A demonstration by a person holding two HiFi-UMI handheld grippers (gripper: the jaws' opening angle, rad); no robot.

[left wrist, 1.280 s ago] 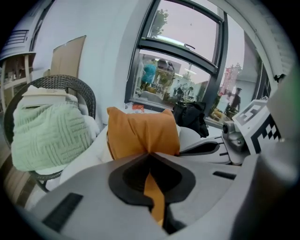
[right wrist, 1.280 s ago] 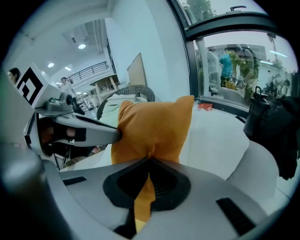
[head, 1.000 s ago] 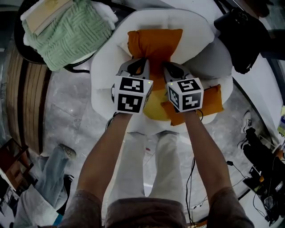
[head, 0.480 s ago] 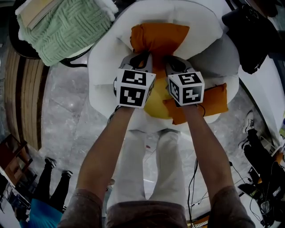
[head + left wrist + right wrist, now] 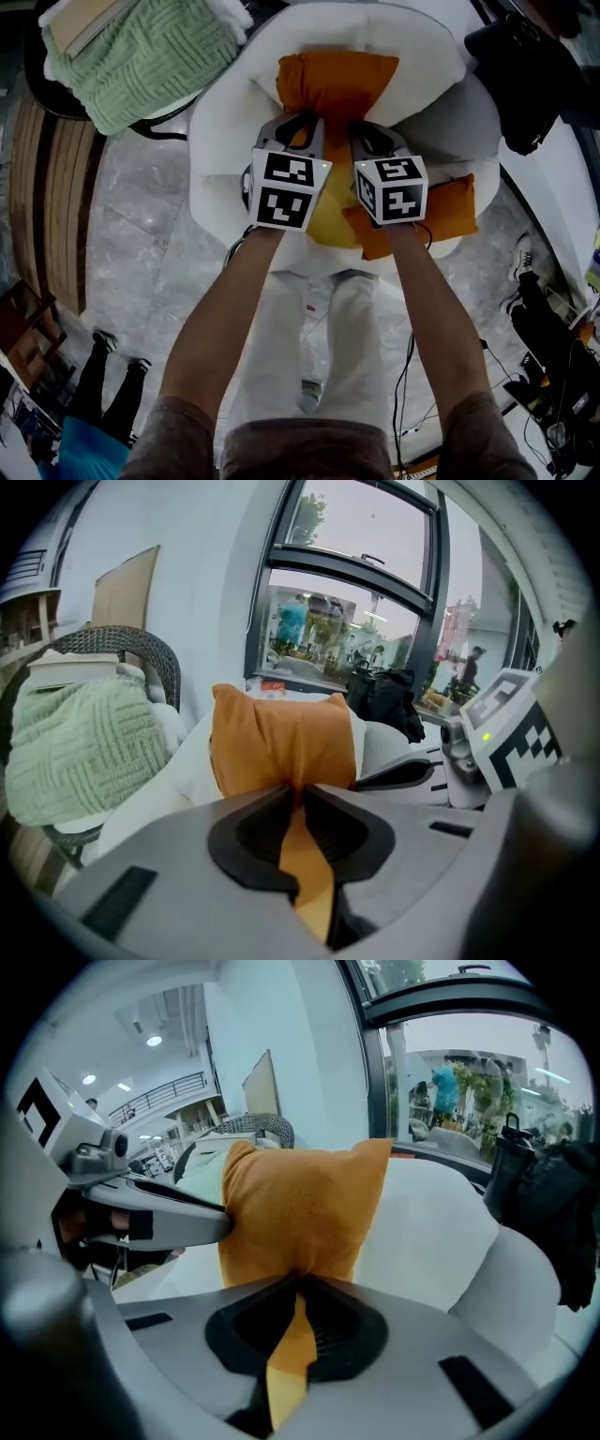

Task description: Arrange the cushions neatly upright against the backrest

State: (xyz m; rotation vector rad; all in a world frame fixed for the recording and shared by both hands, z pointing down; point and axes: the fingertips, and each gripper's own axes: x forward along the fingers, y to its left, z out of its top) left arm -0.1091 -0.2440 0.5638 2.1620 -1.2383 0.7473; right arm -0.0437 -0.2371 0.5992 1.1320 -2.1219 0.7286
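Fingers (image 5: 251,834) of the left gripper (image 5: 298,797) are easing apart with a fold of the orange cushion (image 5: 337,80) between them. The right gripper (image 5: 302,1283) is closed on the same cushion's lower edge.

Risk: the white armchair (image 5: 225,108) has a rounded, padded backrest (image 5: 375,33). A soft cushion leaning on that curve may slump forward onto the armchair's seat once support goes. With one side loosening first, the remaining pinch could also twist the cushion or drag a corner out of line.

A second orange cushion (image 5: 452,211) and a yellow cushion (image 5: 328,223) lie flat toward the armchair's front edge. Either could probably be nudged off if the grippers draw back carelessly.

Appearance: the held cushion stands upright at the middle of the armchair's backrest. It is plump and rust-orange, in a matte woven cover. Its two upper corners are peaked. Creases gather where the fingers bite its lower edge.
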